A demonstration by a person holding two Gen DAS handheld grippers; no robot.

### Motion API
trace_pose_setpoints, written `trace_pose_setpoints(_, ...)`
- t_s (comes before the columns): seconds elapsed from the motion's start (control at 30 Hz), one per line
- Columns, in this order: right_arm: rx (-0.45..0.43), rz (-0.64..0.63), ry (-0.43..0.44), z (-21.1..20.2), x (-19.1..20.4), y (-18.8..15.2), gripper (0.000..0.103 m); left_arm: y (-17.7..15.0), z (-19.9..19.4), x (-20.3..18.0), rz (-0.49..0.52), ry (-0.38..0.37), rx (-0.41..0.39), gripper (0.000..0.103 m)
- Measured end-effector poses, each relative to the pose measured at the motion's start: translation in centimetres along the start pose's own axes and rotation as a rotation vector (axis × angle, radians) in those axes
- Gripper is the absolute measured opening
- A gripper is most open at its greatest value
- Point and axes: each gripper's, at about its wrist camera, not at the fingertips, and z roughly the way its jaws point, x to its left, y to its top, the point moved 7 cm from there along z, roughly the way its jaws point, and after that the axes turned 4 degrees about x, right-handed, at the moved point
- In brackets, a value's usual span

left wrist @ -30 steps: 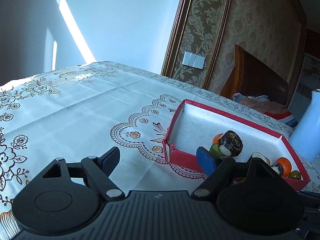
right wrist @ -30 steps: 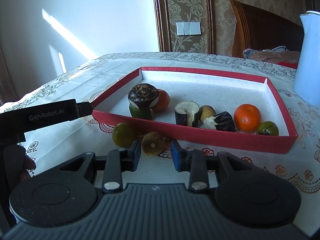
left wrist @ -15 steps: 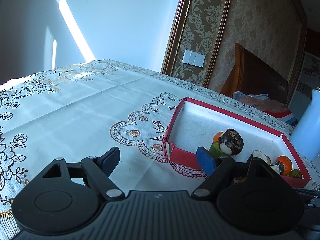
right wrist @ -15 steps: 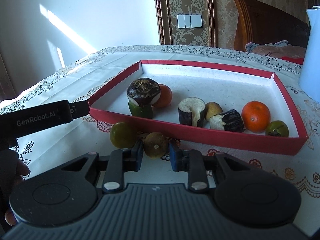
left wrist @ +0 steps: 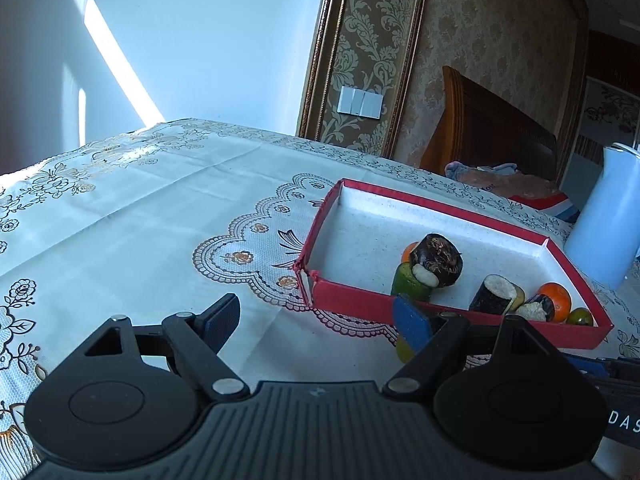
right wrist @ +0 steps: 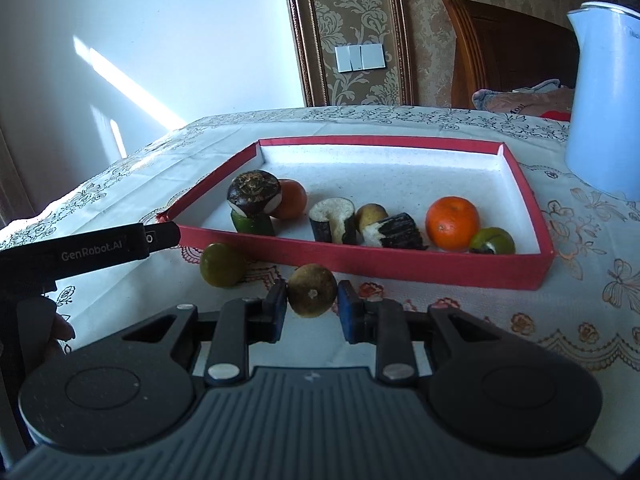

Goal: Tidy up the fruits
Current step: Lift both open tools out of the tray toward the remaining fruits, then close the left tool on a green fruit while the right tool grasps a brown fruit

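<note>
Where the left gripper's black side bar crosses the right wrist view, white letters on it read "GenRobot.AI", and in the left wrist view the letters "DAS" show on a dark strap at the lower right edge; no other writing can be read. The right gripper [right wrist: 312, 304] has its blue-padded fingers [right wrist: 347, 312] pressed on a dull, brownish-green round fruit [right wrist: 312, 290] with a small stem scar facing the camera, held just in front of the near wall of the red tray [right wrist: 400, 262]. A second, smoother olive-green fruit [right wrist: 223, 265] lies on the tablecloth [right wrist: 580, 280] just left of it, close to the same wall. The tray is a shallow cardboard box lid, red outside with a white speckled floor. Inside it sit a dark round-topped piece stacked on a green stub [right wrist: 253, 224], an orange fruit [right wrist: 292, 199] behind them, a dark-skinned cylinder with pale flesh [right wrist: 333, 221], a small yellowish fruit [right wrist: 371, 216], a ridged black chunk [right wrist: 396, 232], a glossy mandarin [right wrist: 452, 223] and a green fruit [right wrist: 493, 241] in the near right corner. The left gripper [left wrist: 316, 316] hangs with its fingers spread wide and nothing between them, over the embossed, lace-patterned cloth. A smooth pale blue jug [right wrist: 604, 96] stands beyond the tray's right side.
</note>
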Motion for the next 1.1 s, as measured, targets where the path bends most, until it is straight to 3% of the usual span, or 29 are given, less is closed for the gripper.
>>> trace_pose_setpoints(0.17,-0.004,0.100,0.013,-0.5,-2.6,-0.4,0.026,-0.4,-0.1,-1.9,0.103,-0.015,0.002,0.084)
trace_pose_setpoints(0.4,-0.007,0.112,0.021,-0.1,-2.9,-0.6,0.026,-0.9,0.3,-4.1,0.196,-0.043,0.033,0.084)
trace_pose_setpoints(0.6,-0.010,0.142,0.022,-0.1,-3.4,-0.7,0.026,-1.1,1.7,-4.7,0.192,-0.036,0.103,0.084)
trace_pose_setpoints(0.87,-0.017,0.157,0.024,-0.2,-3.5,-0.7,0.026,-1.3,2.0,-5.5,0.220,-0.033,0.109,0.084)
trace_pose_setpoints(1.1,-0.023,0.166,0.025,-0.3,-3.7,-0.7,0.026,-1.4,2.1,-5.6,0.220,-0.057,0.111,0.070)
